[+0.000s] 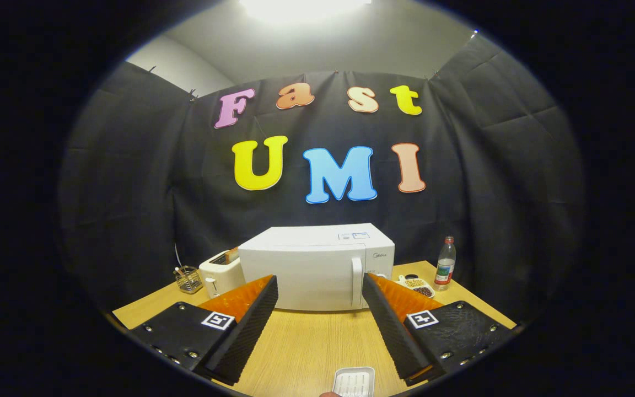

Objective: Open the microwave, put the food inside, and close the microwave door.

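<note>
My hand-held gripper point(320, 320) hangs released, grasping nothing. The microwave point(316, 267) stands shut at the table's point(306, 342) far side, straight ahead; its upright door handle point(356, 281) lies ahead-right, nearer my right finger.

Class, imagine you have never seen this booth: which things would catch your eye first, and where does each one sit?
First comes the white microwave, door shut, standing on the wooden table just beyond the gripper, whose jaws are spread wide and hold nothing. A toaster touches the microwave on one side; a bottle and a small dish stand on the other. A white tray lies near, between the jaws.
</note>
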The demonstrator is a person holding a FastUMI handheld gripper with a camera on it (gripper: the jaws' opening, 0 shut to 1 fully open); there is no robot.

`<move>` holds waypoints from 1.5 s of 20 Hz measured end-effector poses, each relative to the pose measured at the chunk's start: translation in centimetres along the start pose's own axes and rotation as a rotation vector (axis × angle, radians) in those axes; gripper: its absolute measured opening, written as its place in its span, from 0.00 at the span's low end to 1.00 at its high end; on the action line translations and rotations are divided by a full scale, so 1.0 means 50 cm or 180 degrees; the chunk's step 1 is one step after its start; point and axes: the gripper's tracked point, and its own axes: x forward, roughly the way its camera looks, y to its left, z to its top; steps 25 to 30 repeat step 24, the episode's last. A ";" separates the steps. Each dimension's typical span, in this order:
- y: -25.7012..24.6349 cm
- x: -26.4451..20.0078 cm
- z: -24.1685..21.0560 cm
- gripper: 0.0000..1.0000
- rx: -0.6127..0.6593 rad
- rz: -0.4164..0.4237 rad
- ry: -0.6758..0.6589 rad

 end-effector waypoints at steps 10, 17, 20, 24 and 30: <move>-0.003 -0.010 0.022 0.98 -0.0031 0.0041 -0.0086; -0.009 -0.022 0.033 0.98 -0.0006 0.0082 -0.0119; -0.018 -0.037 0.043 0.98 -0.0013 0.0078 -0.0163; -0.037 -0.060 0.055 0.98 -0.0042 0.0035 -0.0267; -0.037 -0.060 0.055 0.98 -0.0042 0.0035 -0.0267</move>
